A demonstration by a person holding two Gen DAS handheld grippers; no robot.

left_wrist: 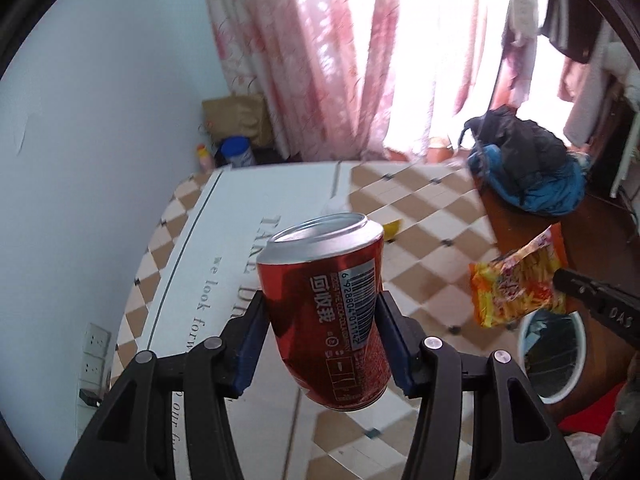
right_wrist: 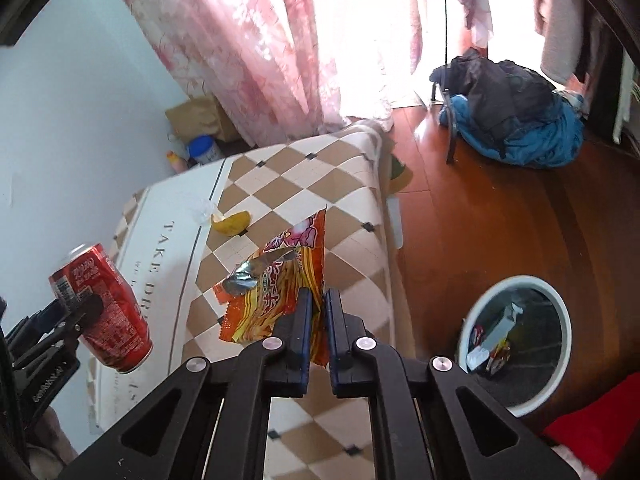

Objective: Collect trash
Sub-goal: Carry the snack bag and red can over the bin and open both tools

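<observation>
A red soda can [left_wrist: 328, 308] with a silver top is clamped between the blue pads of my left gripper [left_wrist: 320, 312], held above the bed; the same can [right_wrist: 104, 312] shows at the left of the right wrist view. My right gripper [right_wrist: 318, 300] is shut on an orange-yellow snack wrapper [right_wrist: 276, 292], torn open with silver foil showing; that wrapper [left_wrist: 516, 284] hangs at the right of the left wrist view. A white-rimmed trash bin [right_wrist: 516, 344] holding some packaging stands on the wooden floor to the right of the bed. A banana peel [right_wrist: 232, 222] and a scrap of clear plastic [right_wrist: 200, 210] lie on the bed.
The bed carries a brown-and-cream checkered cover [right_wrist: 304, 184] and a white printed panel [left_wrist: 240, 240]. Pink curtains [right_wrist: 260, 40] hang behind. A blue and black clothes pile [right_wrist: 516, 120] sits on the floor. A paper bag [right_wrist: 200, 120] and bottles stand in the corner. Red fabric [right_wrist: 592, 420] lies near the bin.
</observation>
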